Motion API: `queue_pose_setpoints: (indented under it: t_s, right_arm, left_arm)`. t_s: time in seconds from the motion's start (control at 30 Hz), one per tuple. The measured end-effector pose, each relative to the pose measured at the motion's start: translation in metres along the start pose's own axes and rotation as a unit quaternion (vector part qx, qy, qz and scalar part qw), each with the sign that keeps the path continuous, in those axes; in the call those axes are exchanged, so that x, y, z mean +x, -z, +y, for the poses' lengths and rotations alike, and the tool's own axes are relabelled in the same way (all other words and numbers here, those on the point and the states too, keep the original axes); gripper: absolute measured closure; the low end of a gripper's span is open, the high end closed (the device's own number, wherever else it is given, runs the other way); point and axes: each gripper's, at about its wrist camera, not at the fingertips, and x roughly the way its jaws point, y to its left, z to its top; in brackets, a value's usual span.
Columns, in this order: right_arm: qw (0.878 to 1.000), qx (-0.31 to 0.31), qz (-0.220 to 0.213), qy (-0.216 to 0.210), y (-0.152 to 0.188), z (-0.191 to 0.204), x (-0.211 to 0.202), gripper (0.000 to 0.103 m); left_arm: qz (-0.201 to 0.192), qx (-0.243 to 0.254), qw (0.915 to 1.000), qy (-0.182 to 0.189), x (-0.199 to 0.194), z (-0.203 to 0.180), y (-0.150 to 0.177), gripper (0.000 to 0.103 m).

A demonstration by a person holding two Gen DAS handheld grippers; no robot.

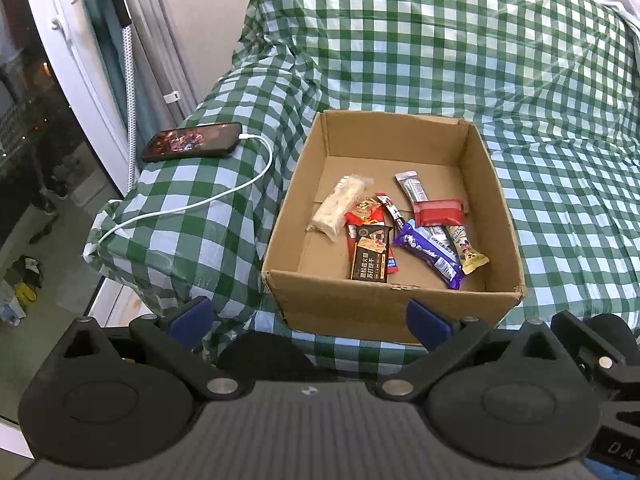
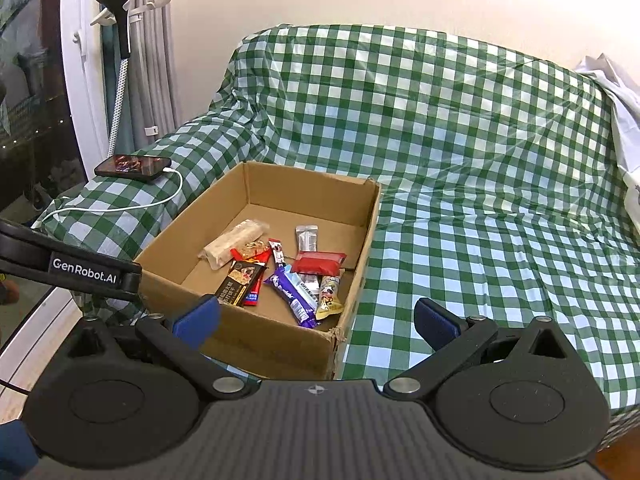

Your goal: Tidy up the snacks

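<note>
Cardboard box [image 1: 394, 300], open-topped, on a green-checked sofa cover [image 1: 540, 160]. Contents: glossy snack packets lying flat. Purple bar [image 1: 430, 254], long axis running far-left to near-right; black cracker pack [image 1: 371, 254] lengthwise near-to-far; pale wrapped bar [image 1: 339, 208] slanted; red pouch [image 1: 438, 213] crosswise. Left gripper [image 1: 310, 320] and right gripper [image 2: 316, 320]: jaws released, empty, near the box's front wall.

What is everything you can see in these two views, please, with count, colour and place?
cardboard box: 1, brown, open, on the checked sofa cover
snacks: about nine, mixed colours, loose inside the box
sofa cover: 1, green and white check, over the sofa
phone: 1, black, screen lit, on the sofa arm
charging cable: 1, white, plugged into the phone
left gripper: 1, black with blue pads, open, empty
right gripper: same, open, empty
</note>
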Motion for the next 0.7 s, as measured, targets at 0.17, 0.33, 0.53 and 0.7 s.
queue_pose_setpoints:
  t_s: [0.17, 0.33, 0.53, 0.7]
  right_arm:
    - [1.000, 0.001, 0.000, 0.000, -0.0005, -0.0016, 0.0000, 0.001]
    - [1.000, 0.000, -0.001, 0.000, -0.0009, -0.0021, -0.0004, 0.001]
    - [1.000, 0.001, 0.000, 0.000, -0.0008, -0.0021, -0.0006, 0.001]
    - [1.000, 0.001, -0.001, 0.000, -0.0010, -0.0018, -0.0006, 0.001]
  left_arm:
    - [-0.005, 0.013, 0.9999, -0.010, -0.0009, -0.0032, 0.0022, 0.000]
    - [-0.001, 0.014, 0.9999, -0.008, -0.0010, -0.0034, 0.0022, 0.000]
    - [0.003, 0.014, 0.9999, -0.007, -0.0003, -0.0032, 0.0016, 0.000]
    - [0.001, 0.014, 0.9999, -0.007, -0.0004, -0.0039, 0.0014, 0.000]
